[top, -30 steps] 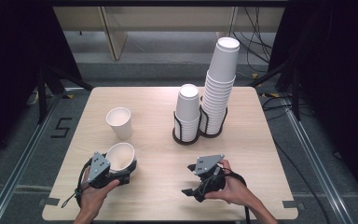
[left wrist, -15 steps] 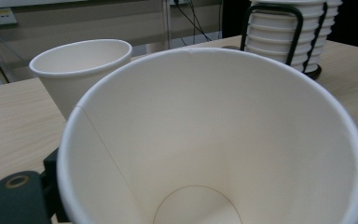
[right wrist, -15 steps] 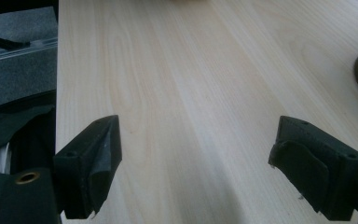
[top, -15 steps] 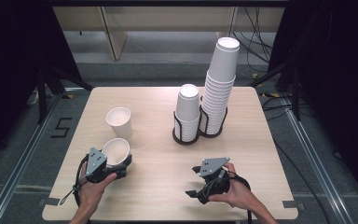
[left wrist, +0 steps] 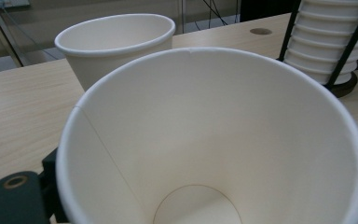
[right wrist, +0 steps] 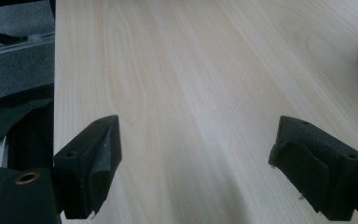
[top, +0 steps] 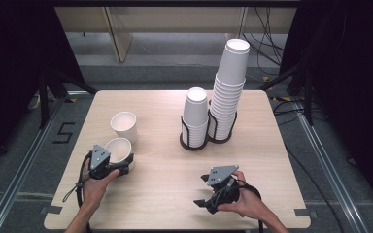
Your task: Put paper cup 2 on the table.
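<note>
The left tongs [top: 124, 163] apparently grasp a paper cup [top: 118, 151] near the counter [top: 165, 194]'s left edge, just beside another cup [top: 124, 126], jaws just easing wider; the right tongs [top: 205, 204] gape over bare wood.

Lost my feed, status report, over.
Left gripper holds paper cup, jaws just easing. Right gripper open, empty. Second cup close behind.
</note>
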